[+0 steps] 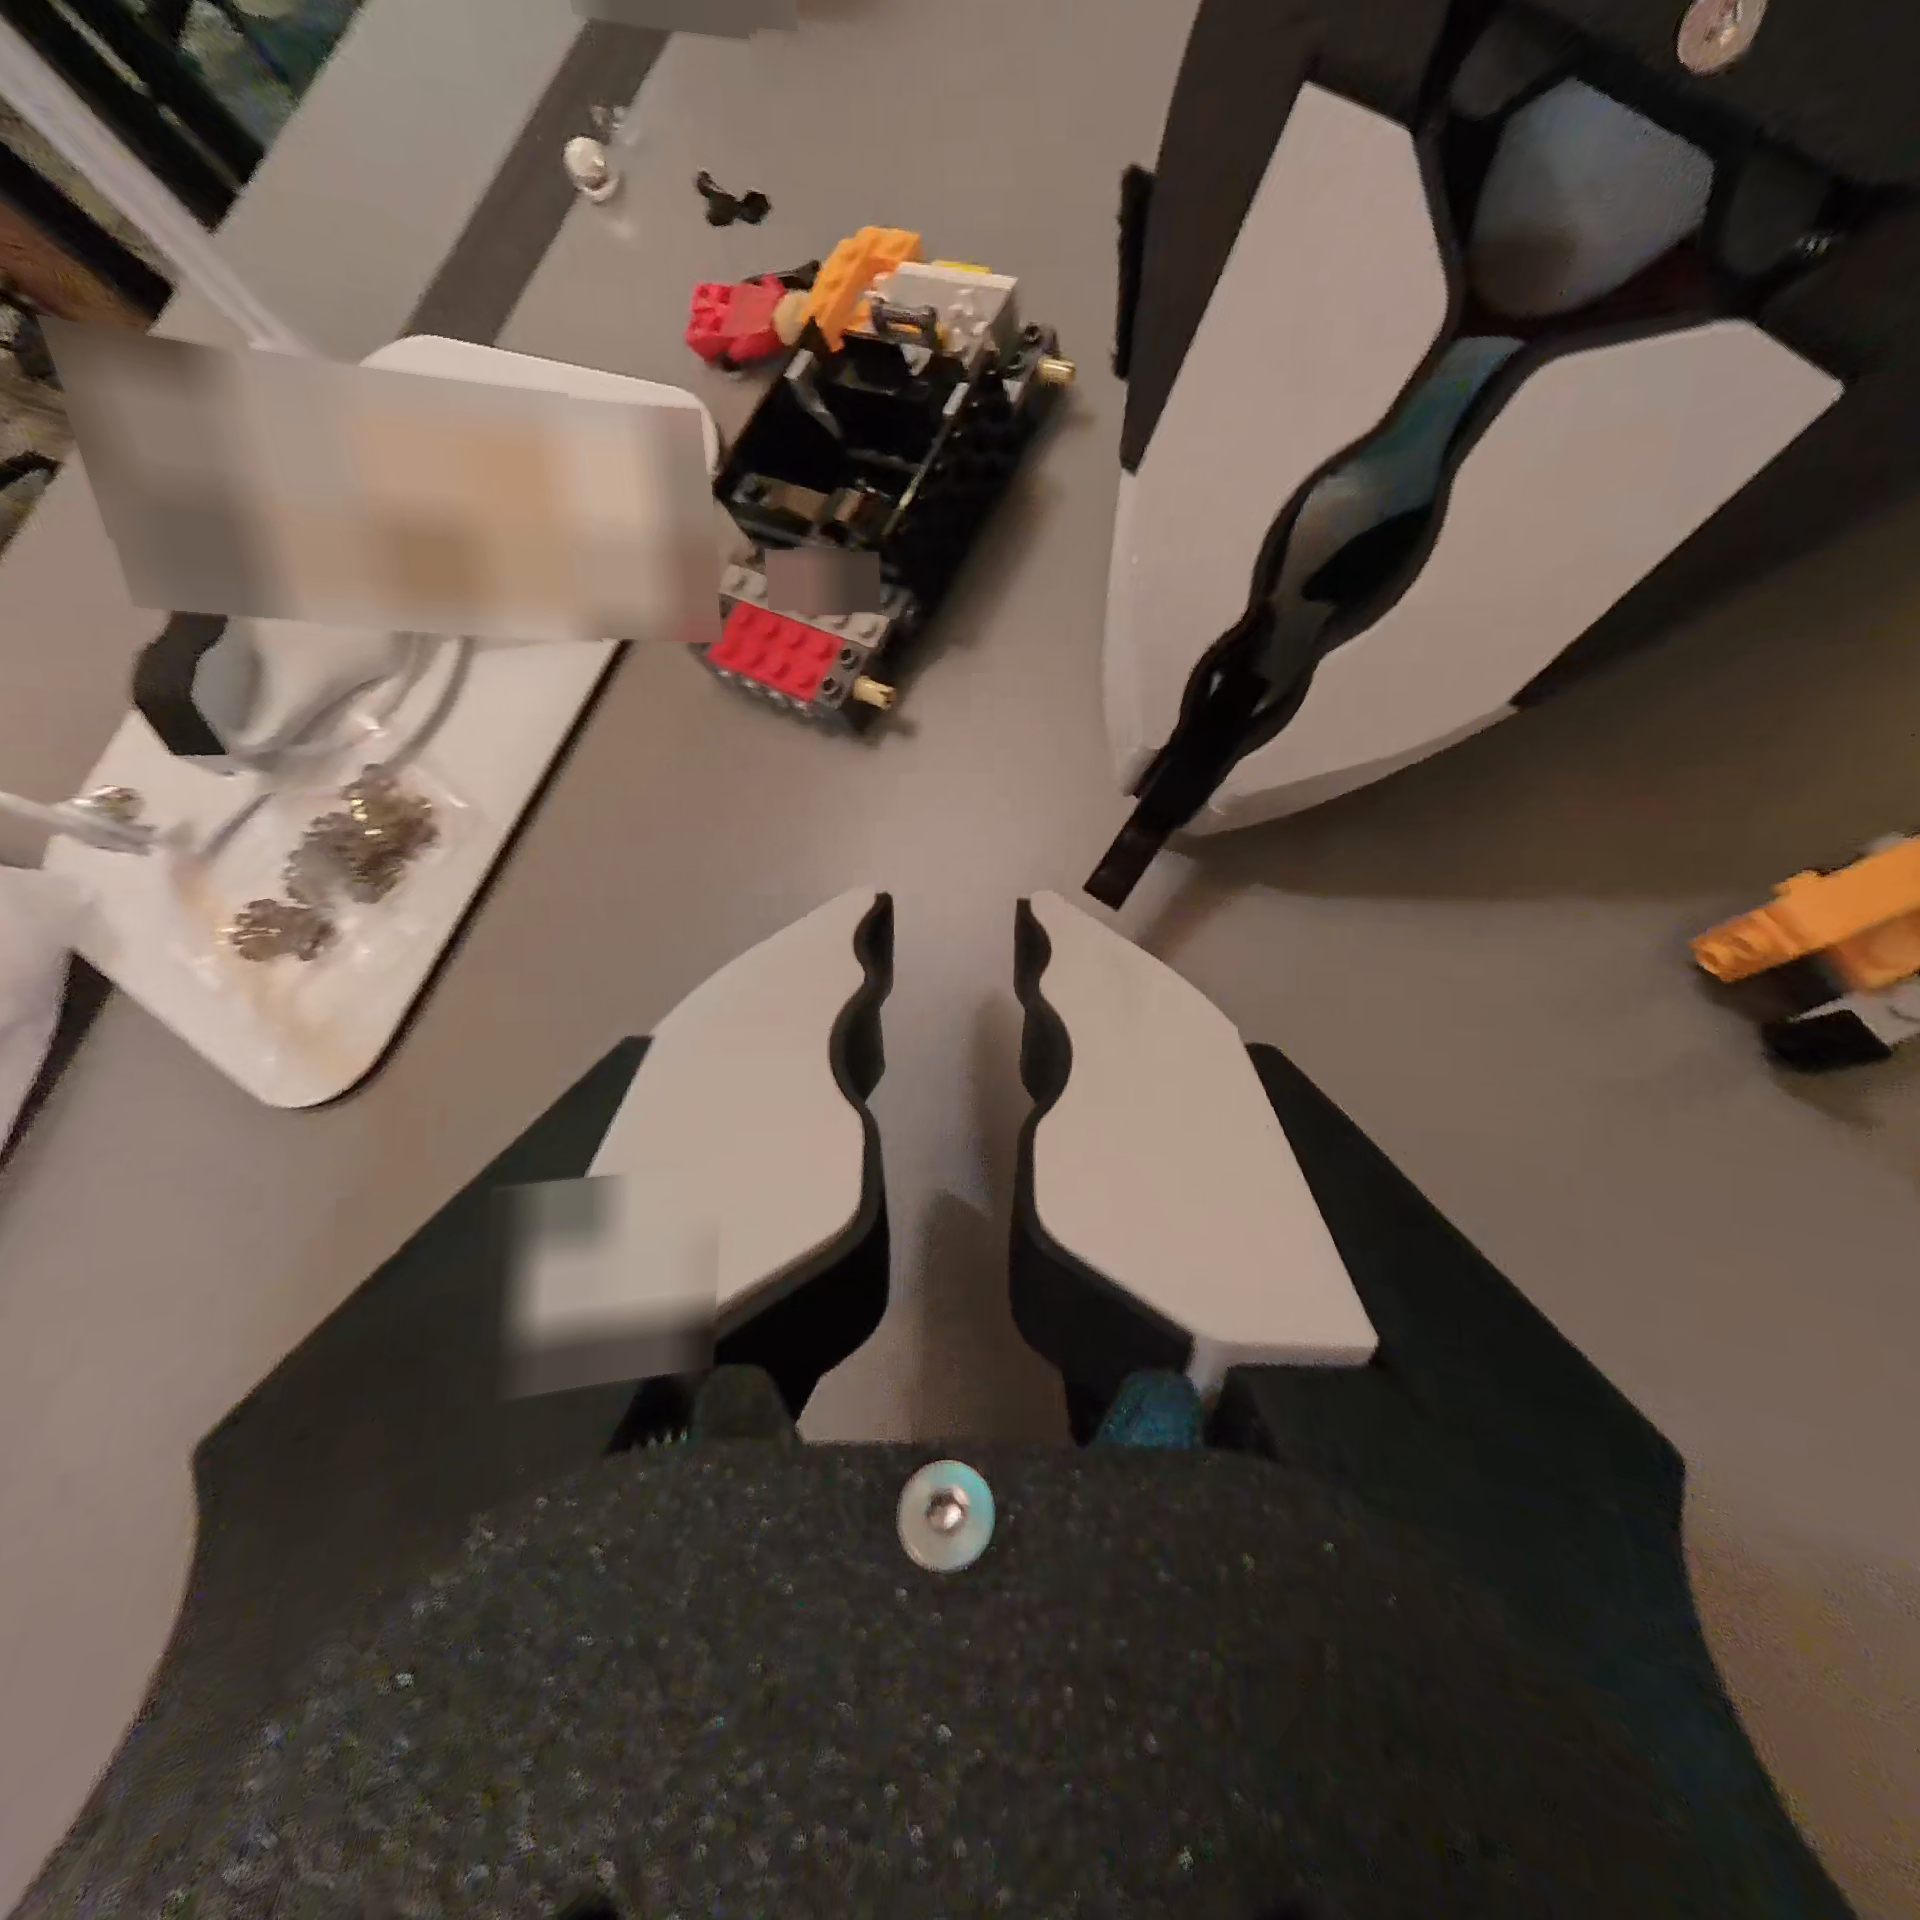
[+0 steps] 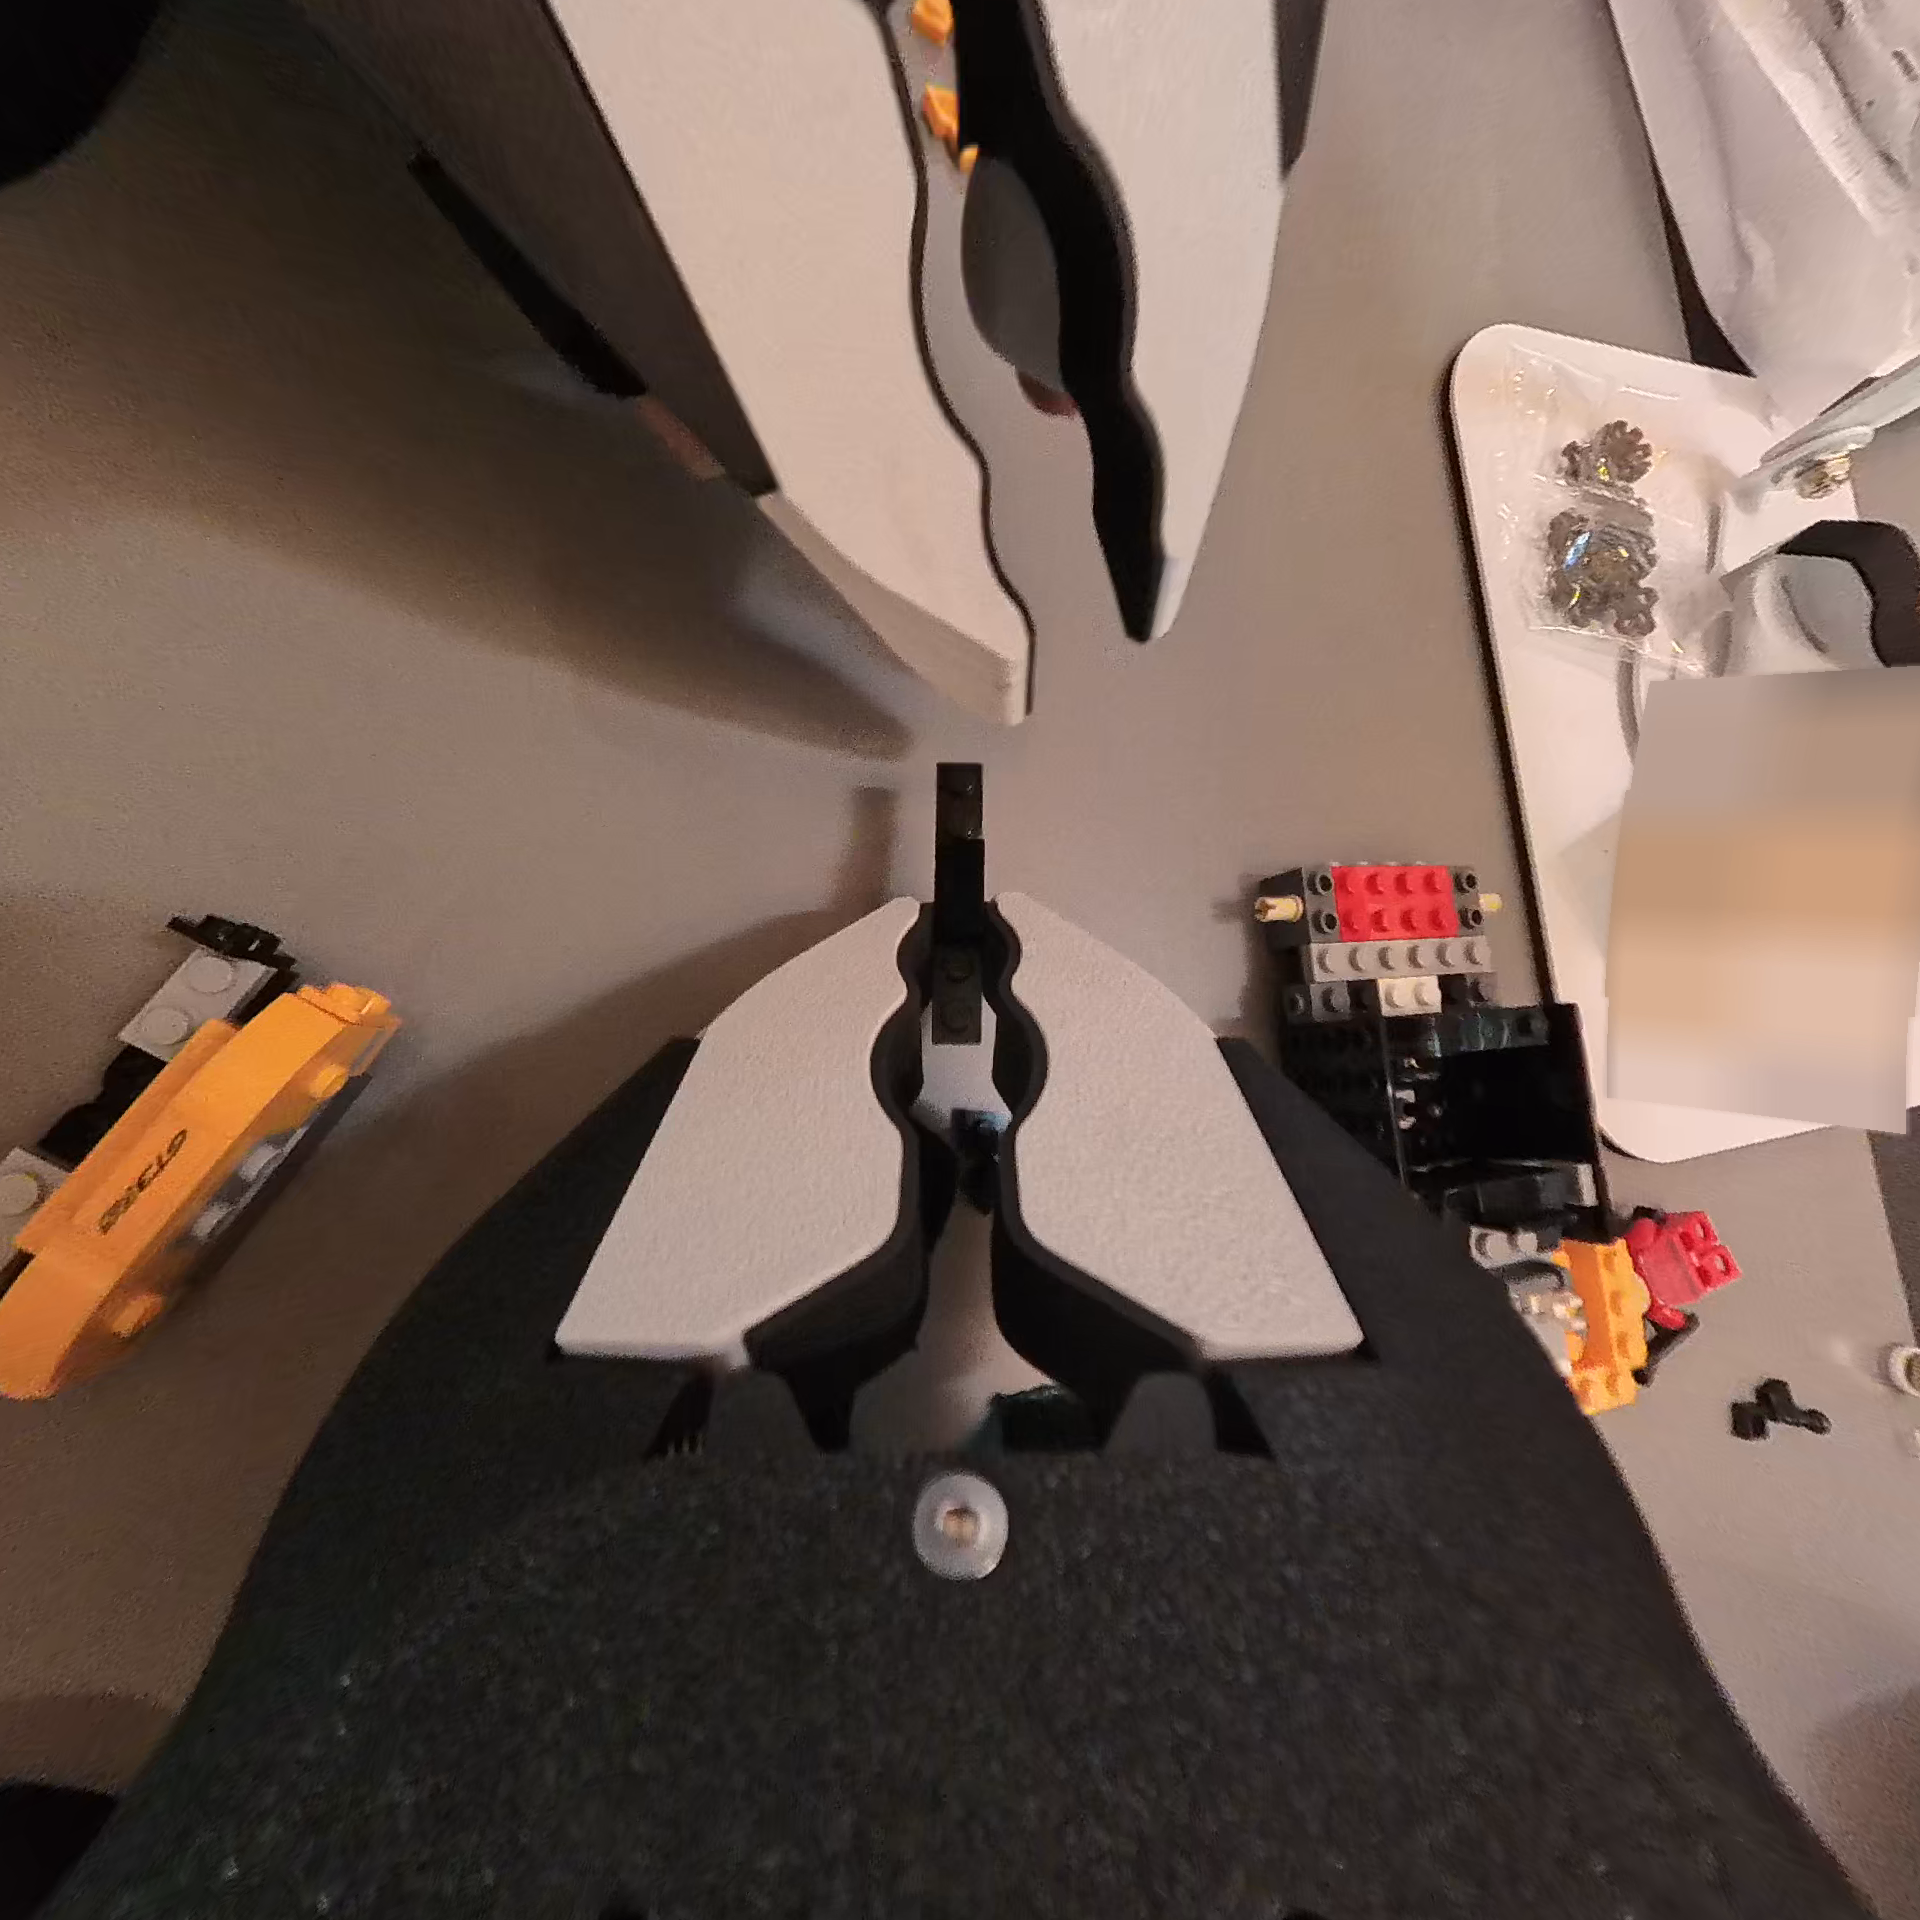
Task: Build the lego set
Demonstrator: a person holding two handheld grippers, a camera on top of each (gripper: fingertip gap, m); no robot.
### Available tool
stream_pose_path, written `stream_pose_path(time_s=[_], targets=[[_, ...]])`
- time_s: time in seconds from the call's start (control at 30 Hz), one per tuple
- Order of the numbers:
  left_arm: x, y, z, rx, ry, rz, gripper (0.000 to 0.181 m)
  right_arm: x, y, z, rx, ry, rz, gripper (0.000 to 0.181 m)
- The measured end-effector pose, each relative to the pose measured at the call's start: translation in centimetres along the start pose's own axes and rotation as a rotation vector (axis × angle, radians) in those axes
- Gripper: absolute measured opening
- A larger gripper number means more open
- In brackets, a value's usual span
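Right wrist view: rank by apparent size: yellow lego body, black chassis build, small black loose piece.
1. yellow lego body, though it sits nearer the camera edge, so unsure against the next
2. black chassis build
3. small black loose piece, clearly smallest

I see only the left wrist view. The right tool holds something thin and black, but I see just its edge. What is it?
Observer: A narrow black studded Lego plate, clamped in the right tool; its end sticks out in front.
Operator: The yellow piece at my right edge is cut off. What is it?
Observer: A long yellow curved Lego body lying on the grey table, light grey plates along one side.
Operator: Anything behind my camera?
Observer: Small orange bits show through the gap of the left tool.
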State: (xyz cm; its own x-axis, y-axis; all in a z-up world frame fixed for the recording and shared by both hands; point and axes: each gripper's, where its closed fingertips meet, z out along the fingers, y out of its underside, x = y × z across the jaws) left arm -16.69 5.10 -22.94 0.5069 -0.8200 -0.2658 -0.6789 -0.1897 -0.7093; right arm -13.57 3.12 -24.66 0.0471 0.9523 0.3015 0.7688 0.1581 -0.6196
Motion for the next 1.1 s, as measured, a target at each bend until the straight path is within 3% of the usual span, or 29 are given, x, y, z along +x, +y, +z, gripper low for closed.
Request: stream_pose_path(time_s=[0.2, 0.5, 0.7, 0.83, 1.0, 1.1], targets=[[-1.6, 0.3, -0.5, -0.03, -0.106, 0.003, 0.018, -0.1, 0.1, 0.3, -0.008, -0.023, -0.017, 0.008], [-2.3, 0.9, -0.5, -0.052, -0.135, -0.012, 0.013, -1.3, -0.8, 1.0, 0.004, -0.12, -0.074, 0.008], [-2.5, 1.3, -0.5, -0.052, -0.126, -0.041, 0.012, -1.0, -1.3, -0.6, 0.082, -0.136, -0.047, 0.025], [-1.3, 0.8, -0.7, -0.03, -0.039, -0.04, 0.01, 0.3, -1.7, -3.6, 0.183, -0.107, 0.049, 0.025], [1.8, 0.7, -0.9, -0.023, 0.166, -0.033, 0.022, 1.5, 1.0, -5.6, 0.216, -0.066, 0.191, 0.025], [2.8, 1.4, -0.3, -0.056, 0.216, -0.025, 0.028, 2.0, 2.6, -6.5, 0.222, -0.043, 0.261, 0.025]])
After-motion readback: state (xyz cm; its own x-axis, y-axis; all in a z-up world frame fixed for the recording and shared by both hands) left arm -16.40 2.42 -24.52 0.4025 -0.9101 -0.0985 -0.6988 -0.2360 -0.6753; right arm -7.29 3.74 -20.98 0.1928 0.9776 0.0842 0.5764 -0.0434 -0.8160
